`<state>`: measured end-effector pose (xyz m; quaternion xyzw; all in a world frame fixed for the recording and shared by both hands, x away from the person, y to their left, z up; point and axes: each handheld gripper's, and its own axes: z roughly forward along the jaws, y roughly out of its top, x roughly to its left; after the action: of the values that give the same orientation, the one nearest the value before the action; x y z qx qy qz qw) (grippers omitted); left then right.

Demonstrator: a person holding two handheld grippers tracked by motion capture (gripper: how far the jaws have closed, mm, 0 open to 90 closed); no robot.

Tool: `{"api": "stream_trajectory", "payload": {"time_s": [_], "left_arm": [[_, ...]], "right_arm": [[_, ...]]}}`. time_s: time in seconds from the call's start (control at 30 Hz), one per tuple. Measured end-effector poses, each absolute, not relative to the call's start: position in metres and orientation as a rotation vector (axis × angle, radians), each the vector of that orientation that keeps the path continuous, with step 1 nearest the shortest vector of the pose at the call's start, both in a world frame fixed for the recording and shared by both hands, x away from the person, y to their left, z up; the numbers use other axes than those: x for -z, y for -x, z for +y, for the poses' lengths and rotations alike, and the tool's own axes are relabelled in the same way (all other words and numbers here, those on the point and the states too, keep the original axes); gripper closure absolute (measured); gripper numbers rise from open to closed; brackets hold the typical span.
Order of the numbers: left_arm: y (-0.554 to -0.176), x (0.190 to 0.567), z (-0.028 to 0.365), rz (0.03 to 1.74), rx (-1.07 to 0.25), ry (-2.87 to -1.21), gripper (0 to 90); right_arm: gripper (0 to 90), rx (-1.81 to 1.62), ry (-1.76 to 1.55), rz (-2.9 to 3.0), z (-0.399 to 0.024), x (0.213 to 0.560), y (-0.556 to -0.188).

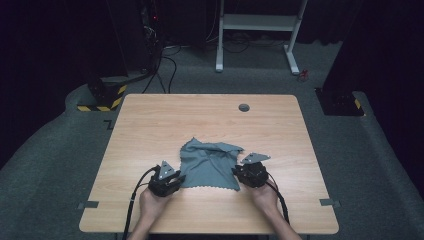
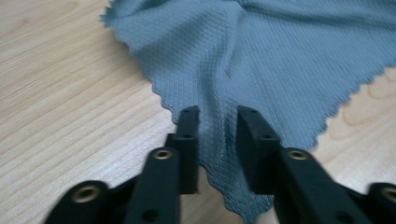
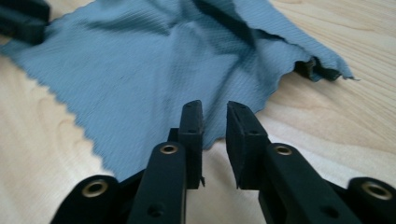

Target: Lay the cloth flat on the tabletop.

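Left gripper [image 1: 176, 179] at the near-left corner of the grey cloth [image 1: 209, 167]; jaws slightly apart, straddling the cloth's scalloped corner, pads not pressing it. Right gripper [image 1: 238, 173] at the cloth's near-right corner; jaws also a narrow gap apart, tips over the cloth's edge, nothing clamped. Cloth lies rumpled at the table's near middle, one far corner folded over, zigzag-cut hem. Table [image 1: 150, 120] is pale wood-grain, with a round cable hole [image 1: 244, 107] near its far edge. Grey tape tabs [image 1: 330, 202] mark the near side edges. Floor is grey carpet. Beyond: a white desk frame [image 1: 257, 30], trailing cables, black-and-yellow striped base [image 1: 102, 96], dark surroundings.
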<state>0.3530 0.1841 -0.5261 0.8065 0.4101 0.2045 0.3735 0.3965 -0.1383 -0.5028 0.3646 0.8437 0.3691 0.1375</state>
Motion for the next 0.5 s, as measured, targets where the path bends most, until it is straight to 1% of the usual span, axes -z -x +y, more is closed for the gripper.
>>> {"api": "stream_trajectory", "payload": {"time_s": [0.03, 0.07, 0.17, 0.23, 0.27, 0.3, 0.33, 0.37, 0.4, 0.5], "left_arm": [[-0.353, 0.526, 0.184, 1.050, -0.524, -2.066, 60.9], [-0.353, 0.526, 0.184, 1.078, -0.558, -2.062, 55.3], [-0.354, 0.526, 0.185, 1.103, -0.563, -2.055, 46.8], [-0.357, 0.527, 0.188, 1.153, -0.523, -2.030, 42.1], [-0.357, 0.527, 0.187, 1.159, -0.533, -2.030, 40.2], [-0.356, 0.527, 0.186, 1.163, -0.539, -2.029, 39.6], [-0.356, 0.527, 0.186, 1.163, -0.539, -2.029, 39.6], [-0.356, 0.527, 0.186, 1.167, -0.538, -2.027, 39.6], [-0.356, 0.527, 0.187, 1.166, -0.538, -2.028, 39.5], [-0.356, 0.527, 0.187, 1.167, -0.537, -2.027, 39.5]], "right_arm": [[75.4, -1.068, -1.055, 2.441, -0.138, 0.503, -0.397], [72.8, -1.053, -1.085, 2.418, -0.136, 0.505, -0.401], [71.2, -1.013, -1.117, 2.401, -0.132, 0.508, -0.407], [71.9, -0.973, -1.131, 2.402, -0.128, 0.512, -0.412], [73.3, -0.955, -1.127, 2.402, -0.127, 0.514, -0.413], [75.7, -0.949, -1.121, 2.403, -0.126, 0.515, -0.413], [75.7, -0.949, -1.121, 2.403, -0.126, 0.515, -0.413], [79.0, -0.959, -1.109, 2.407, -0.126, 0.516, -0.413], [88.1, -0.954, -1.085, 2.419, -0.125, 0.516, -0.414], [89.6, -0.921, -1.076, 2.435, -0.122, 0.514, -0.414]]}}
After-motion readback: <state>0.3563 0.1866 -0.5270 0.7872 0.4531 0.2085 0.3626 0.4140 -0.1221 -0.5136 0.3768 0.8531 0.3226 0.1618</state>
